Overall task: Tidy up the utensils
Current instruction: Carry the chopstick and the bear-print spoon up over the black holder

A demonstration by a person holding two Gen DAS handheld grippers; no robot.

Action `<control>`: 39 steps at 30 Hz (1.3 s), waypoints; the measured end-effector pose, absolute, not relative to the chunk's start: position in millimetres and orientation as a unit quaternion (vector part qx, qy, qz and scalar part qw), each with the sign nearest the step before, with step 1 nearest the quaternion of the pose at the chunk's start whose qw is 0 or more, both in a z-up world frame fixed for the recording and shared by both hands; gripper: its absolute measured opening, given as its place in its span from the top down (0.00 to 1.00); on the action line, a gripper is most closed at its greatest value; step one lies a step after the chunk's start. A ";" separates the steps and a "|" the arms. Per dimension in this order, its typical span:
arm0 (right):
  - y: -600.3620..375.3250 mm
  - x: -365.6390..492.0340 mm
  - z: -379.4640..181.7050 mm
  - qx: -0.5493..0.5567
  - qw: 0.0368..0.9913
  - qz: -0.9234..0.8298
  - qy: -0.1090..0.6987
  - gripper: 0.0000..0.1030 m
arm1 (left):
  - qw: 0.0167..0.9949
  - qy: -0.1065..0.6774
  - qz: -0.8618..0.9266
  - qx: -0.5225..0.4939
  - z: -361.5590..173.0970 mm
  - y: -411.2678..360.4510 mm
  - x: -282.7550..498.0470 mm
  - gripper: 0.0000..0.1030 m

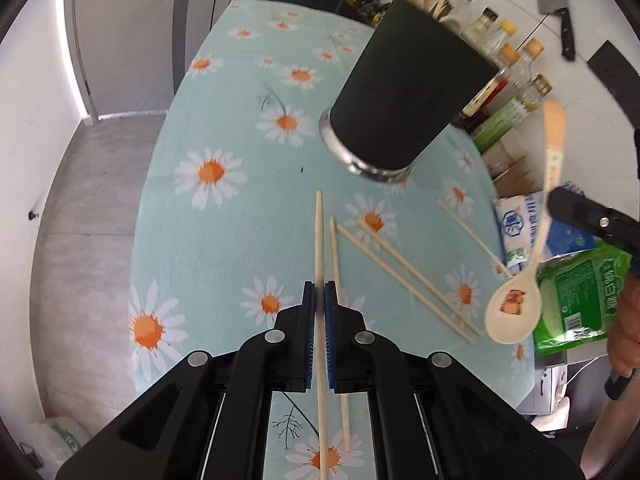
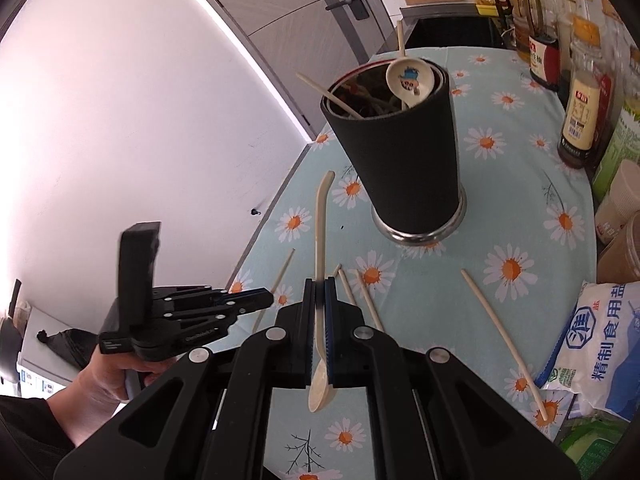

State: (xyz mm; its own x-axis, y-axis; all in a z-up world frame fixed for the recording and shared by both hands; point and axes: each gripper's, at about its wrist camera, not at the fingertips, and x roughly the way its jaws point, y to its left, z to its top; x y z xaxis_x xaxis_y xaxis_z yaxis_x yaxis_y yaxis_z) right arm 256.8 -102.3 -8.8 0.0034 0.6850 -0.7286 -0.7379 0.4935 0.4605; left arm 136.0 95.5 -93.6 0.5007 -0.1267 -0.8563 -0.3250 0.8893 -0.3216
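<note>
right wrist view: right gripper (image 2: 319,294) clamps a cream spoon (image 2: 320,240), long axis running up-frame toward the black holder (image 2: 396,152) at upper centre. left gripper (image 1: 319,300) pinches one chopstick (image 1: 319,236); holder lies upper right there, so judged the farther reach.

A tall black cup with a shiny metal base (image 2: 400,160) is stood upright on the daisy cloth, with a white picture spoon (image 2: 407,80) and thin sticks inside. A pale wooden chopstick (image 1: 319,232) and a cream plastic spoon (image 2: 320,240) are held up in the air. More pale chopsticks (image 1: 400,276) are left lying flat on the cloth near the cup.
</note>
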 end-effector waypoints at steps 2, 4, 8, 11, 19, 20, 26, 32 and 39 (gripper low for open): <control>-97.8 255.2 -5.6 -0.024 0.715 0.496 0.492 0.95 | 0.842 0.483 0.048 -0.234 -84.2 99.3 135.9 0.96; -93.7 253.7 -3.6 -0.023 0.722 0.489 0.489 0.95 | 0.850 0.470 0.037 -0.233 -74.8 102.3 135.2 0.96; -89.5 254.6 -0.7 -0.015 0.739 0.475 0.478 0.95 | 0.875 0.424 0.007 -0.232 -49.9 106.3 135.3 0.96; -89.8 253.4 6.0 -0.004 0.749 0.468 0.469 0.95 | 0.891 0.394 -0.015 -0.224 -28.3 104.9 137.9 0.96; -84.8 257.1 44.2 0.006 0.780 0.471 0.412 0.95 | 0.928 0.306 -0.043 -0.207 20.0 109.0 148.7 0.96; -84.5 259.3 49.5 0.006 0.785 0.470 0.404 0.95 | 0.934 0.291 -0.044 -0.204 25.5 111.3 152.2 0.96; -80.3 277.5 77.4 0.016 0.800 0.470 0.372 0.95 | 0.949 0.237 -0.049 -0.204 42.6 123.5 172.2 0.96; -75.8 295.3 91.6 0.025 0.812 0.467 0.349 0.95 | 0.959 0.191 -0.072 -0.199 63.8 125.8 191.5 0.96; -70.9 319.8 95.0 0.041 0.813 0.464 0.349 0.95 | 0.971 0.139 -0.072 -0.183 87.9 126.3 211.4 0.96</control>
State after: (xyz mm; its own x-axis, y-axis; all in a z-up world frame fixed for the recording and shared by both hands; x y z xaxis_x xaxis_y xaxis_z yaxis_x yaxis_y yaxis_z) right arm 319.8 -70.9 95.0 0.3261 0.7829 -0.5298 -0.7262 0.5663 0.3898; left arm 211.4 126.3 87.9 0.9511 -0.1903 -0.2434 0.0883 0.9224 -0.3760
